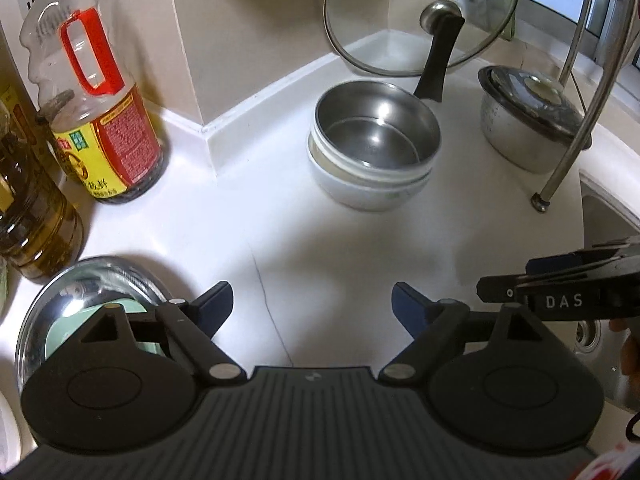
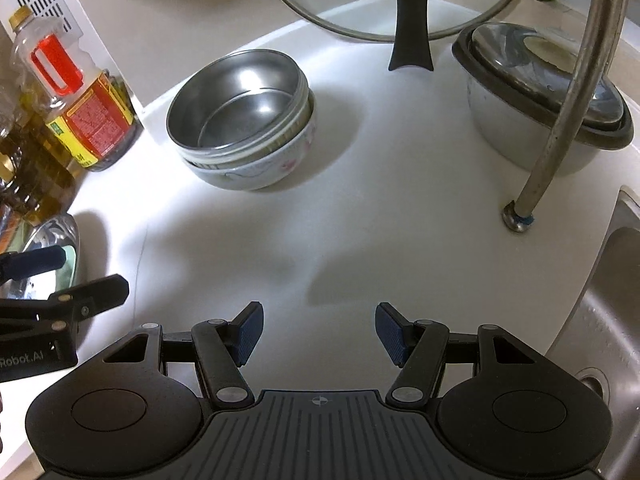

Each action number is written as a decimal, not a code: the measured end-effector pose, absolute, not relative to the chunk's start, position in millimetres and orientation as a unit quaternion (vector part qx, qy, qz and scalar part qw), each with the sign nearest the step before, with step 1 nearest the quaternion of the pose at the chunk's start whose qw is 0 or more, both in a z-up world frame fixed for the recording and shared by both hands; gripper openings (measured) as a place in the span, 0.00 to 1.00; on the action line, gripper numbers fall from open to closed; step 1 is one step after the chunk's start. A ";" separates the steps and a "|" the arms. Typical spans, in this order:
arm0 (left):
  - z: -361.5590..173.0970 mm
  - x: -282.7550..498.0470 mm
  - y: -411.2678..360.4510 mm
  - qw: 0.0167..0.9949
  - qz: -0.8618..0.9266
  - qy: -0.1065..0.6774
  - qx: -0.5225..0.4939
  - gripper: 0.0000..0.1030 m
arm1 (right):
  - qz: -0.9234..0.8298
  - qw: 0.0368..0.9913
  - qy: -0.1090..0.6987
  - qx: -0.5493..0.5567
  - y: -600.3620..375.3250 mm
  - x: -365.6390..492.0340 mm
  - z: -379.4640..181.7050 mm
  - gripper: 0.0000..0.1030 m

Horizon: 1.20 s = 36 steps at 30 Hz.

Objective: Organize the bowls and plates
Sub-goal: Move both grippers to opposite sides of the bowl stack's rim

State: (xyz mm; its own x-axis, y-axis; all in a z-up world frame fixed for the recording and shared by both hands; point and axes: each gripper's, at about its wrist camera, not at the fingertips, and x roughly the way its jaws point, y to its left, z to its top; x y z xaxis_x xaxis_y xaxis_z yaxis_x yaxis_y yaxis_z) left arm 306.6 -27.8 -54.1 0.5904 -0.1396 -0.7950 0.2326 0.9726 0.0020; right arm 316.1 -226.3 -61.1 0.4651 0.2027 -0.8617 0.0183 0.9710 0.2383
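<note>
Both my grippers are empty right now. My left gripper (image 1: 312, 308) has its jaws very wide, with only bare white counter (image 1: 320, 240) between them. My right gripper (image 2: 319, 330) has its jaws partly apart, not as wide, and nothing sits between them either. Ahead of both sets of jaws, well apart from the tips, is the stack of bowls (image 1: 374, 148). A shiny metal bowl (image 2: 236, 100) sits inside white bowls (image 2: 256, 168), so they take up less room, and I think that is the tidy pile I am building. From my left jaws the stack is ahead and a bit to the right; from my right jaws it is ahead and to the left. Just beside my left jaws, on their left side, is a shiny metal plate (image 1: 92, 288) with a pale green thing on it, partly hidden behind my own finger. I think it is the next thing to sort, and wide jaws would help get around its rim. Far ahead, a glass lid (image 1: 420, 16) leans on the wall so it can stand up, and a black handle (image 1: 438, 60) pokes up in front of it. A covered pot (image 1: 532, 116) sits ahead to the right, behind a metal rack leg (image 1: 568, 136). Oil bottles (image 1: 96, 112) stand off to the left, out of the way. The sink (image 2: 608, 320) is on the right of my right jaws.
</note>
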 end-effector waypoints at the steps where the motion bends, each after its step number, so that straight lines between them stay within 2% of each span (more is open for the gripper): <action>1: -52.3 310.7 -24.7 0.890 -0.110 0.440 0.046 0.83 | 0.052 0.849 0.514 0.115 -226.9 317.8 -59.9 0.60; 13: -26.2 353.7 -9.2 0.901 -0.157 0.403 0.035 0.82 | 0.019 0.872 0.465 0.151 -223.3 351.5 -29.5 0.60; 24: -19.0 406.9 -27.1 0.897 -0.157 0.414 0.010 0.80 | 0.036 0.883 0.456 0.109 -219.3 411.3 -9.1 0.60; 27: -25.6 424.3 -31.7 0.887 -0.152 0.435 -0.005 0.77 | 0.037 0.880 0.462 0.104 -222.5 428.7 -12.3 0.60; 29: -32.7 435.5 -30.5 0.877 -0.142 0.458 -0.025 0.68 | 0.046 0.874 0.471 0.106 -223.2 440.8 -18.5 0.60; 32: -43.7 447.7 -25.7 0.861 -0.138 0.486 -0.060 0.62 | 0.055 0.864 0.489 0.110 -223.6 454.4 -29.8 0.60; 36: -53.1 455.1 -25.7 0.852 -0.131 0.503 -0.068 0.59 | 0.060 0.858 0.497 0.112 -223.2 461.5 -37.0 0.60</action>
